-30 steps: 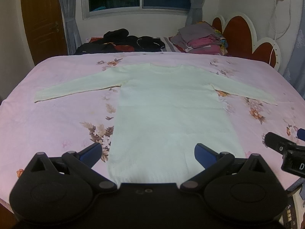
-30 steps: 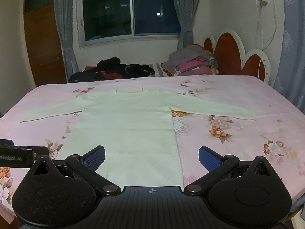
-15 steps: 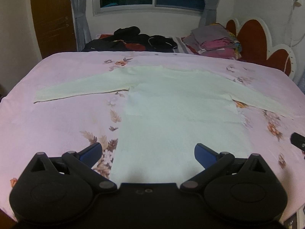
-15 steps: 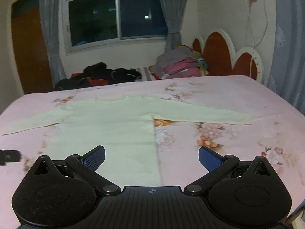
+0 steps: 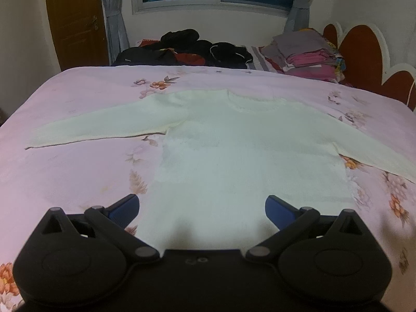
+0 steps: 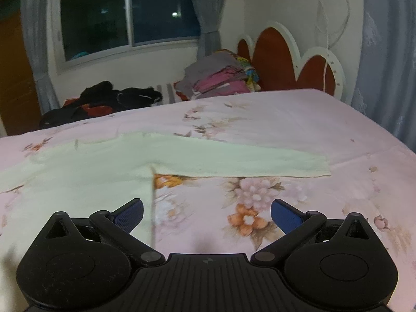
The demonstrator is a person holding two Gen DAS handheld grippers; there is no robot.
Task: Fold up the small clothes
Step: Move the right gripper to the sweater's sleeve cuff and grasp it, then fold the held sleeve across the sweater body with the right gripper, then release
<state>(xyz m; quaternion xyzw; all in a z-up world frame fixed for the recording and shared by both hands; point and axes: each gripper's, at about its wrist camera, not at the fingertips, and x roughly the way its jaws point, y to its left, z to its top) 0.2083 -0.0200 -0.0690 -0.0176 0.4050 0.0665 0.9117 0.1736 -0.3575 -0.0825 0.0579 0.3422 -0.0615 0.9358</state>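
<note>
1. Left wrist view is looking straight up a pale cream long-sleeved sweater (image 5: 247, 156) that's lying flat and face-up on the pink floral bedspread (image 5: 78, 171), both sleeves stretched out sideways, neckline at the far end, hem hidden under the tool body.
2. Left gripper (image 5: 202, 205) is hanging over the lower body of the sweater with its jaws spread wide, nothing between the blue pads, not touching the fabric as far as I can tell.
3. Right gripper (image 6: 207, 212) is sitting wide open too, empty, hovering over the bedspread just beside the sweater's right side seam, with the right sleeve (image 6: 247, 162) stretching across ahead of it.
4. Handling guess: it's looking like a soft knit, light and floppy, probably a bit stretchy. It won't hold its shape when lifted, so pinching one point will likely just make it sag and drag.
5. Where I'd grab: the sleeve cuff or the shoulder edge for folding a sleeve inward, or the hem corners with both claws for folding the body up. Pinching a thin edge flat on a soft bed might scoop up the bedspread too, so watch that.
6. Background stuff: a folded pile (image 6: 221, 78) and dark clothes (image 5: 187, 49) are sitting at the far end of the bed, well apart from the sweater.
7. Folding isn't looking started yet.
</note>
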